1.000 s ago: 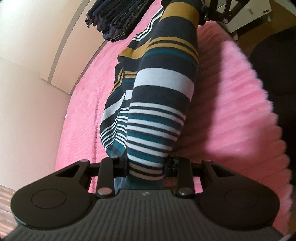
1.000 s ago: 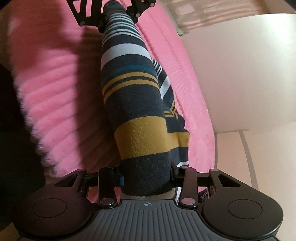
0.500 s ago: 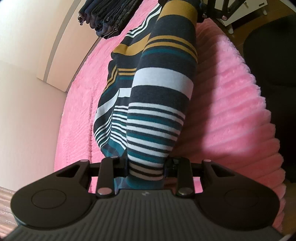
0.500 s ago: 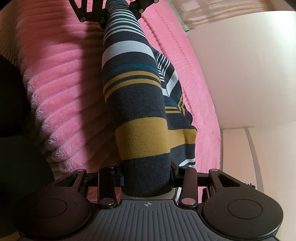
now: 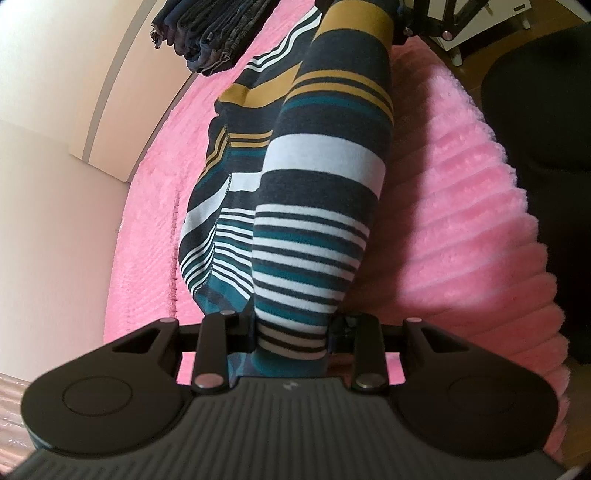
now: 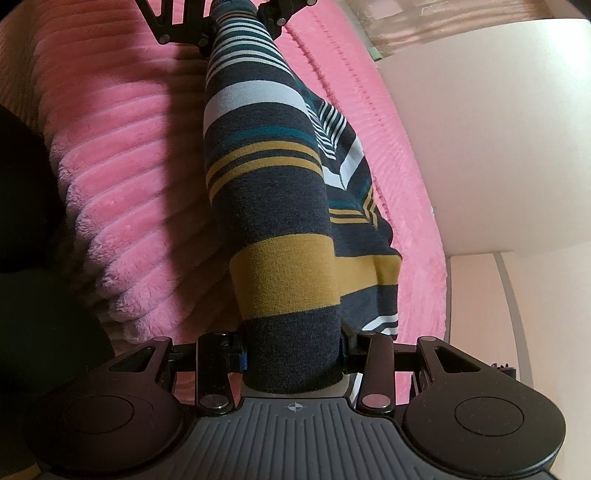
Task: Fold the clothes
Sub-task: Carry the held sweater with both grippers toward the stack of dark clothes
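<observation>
The left tool point(image 5: 291, 332) pinches the teal, thin-striped end of the striped garment point(image 5: 317, 192); the right tool point(image 6: 291, 350) pinches its dark grey end beside the mustard band. Between them the knit hangs as one taut band above the pink ribbed blanket point(image 5: 461, 206), the rest trailing onto it on the wall side. To fold well, I judge both tools should travel together, level, keeping tension even. Beyond the right tool lies a stack of dark folded clothes point(image 5: 207, 33).
</observation>
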A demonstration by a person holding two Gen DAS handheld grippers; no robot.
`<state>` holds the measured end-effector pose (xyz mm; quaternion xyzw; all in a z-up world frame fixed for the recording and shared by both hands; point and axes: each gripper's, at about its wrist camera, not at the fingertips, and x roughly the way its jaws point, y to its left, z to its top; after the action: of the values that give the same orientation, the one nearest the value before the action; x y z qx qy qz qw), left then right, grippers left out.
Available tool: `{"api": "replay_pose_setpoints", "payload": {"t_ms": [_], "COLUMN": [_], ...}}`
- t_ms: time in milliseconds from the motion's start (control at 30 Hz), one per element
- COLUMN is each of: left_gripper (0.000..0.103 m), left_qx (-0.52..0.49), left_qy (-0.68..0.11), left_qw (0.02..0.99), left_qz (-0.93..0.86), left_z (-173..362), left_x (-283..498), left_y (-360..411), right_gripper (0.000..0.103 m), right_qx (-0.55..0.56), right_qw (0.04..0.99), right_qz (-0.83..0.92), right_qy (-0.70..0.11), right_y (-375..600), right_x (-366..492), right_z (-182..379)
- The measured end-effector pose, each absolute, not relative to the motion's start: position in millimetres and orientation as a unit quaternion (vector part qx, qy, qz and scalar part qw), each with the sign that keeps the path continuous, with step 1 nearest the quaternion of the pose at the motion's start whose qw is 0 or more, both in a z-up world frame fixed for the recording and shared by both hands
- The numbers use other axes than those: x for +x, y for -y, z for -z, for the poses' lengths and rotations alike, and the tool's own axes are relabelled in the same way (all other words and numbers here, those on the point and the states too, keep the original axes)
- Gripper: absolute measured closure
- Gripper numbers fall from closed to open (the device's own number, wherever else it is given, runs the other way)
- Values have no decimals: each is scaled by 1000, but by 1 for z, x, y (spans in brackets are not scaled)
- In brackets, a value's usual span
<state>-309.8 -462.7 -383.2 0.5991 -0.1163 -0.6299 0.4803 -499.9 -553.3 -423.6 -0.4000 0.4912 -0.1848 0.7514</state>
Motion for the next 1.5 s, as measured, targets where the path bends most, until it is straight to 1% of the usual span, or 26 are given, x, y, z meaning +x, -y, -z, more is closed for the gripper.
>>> {"api": "replay_pose_setpoints", "payload": {"t_ms": [433,633,767,833,900,1033,1267,1367,1500], "left_gripper": [75,77,78,78,79,79,79,79,79], "left_qx": [592,581,593,596,598,608,596,586,568], "left_qy": [110,103,103,91,75,39,-16,-12,15], "left_qw": [489,497,483,478,473,445,407,393,376], "left_qz": [631,636,636,638,642,656,692,709,732], "left_z": [376,374,375,365,350,298,182,139,94], "left_x": [-308,-310,-313,-312,-311,-310,-301,-303,-312], "left_y": [460,460,462,468,476,500,535,546,569], "right_gripper": [63,63,63,63,64,66,67,67,67], "right_qx": [-400,-393,-369,-350,-334,-307,-258,-235,-216], "right_qw": [760,786,808,818,820,812,789,777,767], "right_qz": [181,170,140,124,105,77,47,47,80], "right_qy": [-479,-446,-438,-440,-453,-490,-556,-582,-598], "right_y": [566,573,584,593,604,622,634,640,651], "right_x": [-509,-523,-533,-531,-527,-519,-517,-516,-526], "right_z": [419,418,411,398,378,330,198,150,98]}}
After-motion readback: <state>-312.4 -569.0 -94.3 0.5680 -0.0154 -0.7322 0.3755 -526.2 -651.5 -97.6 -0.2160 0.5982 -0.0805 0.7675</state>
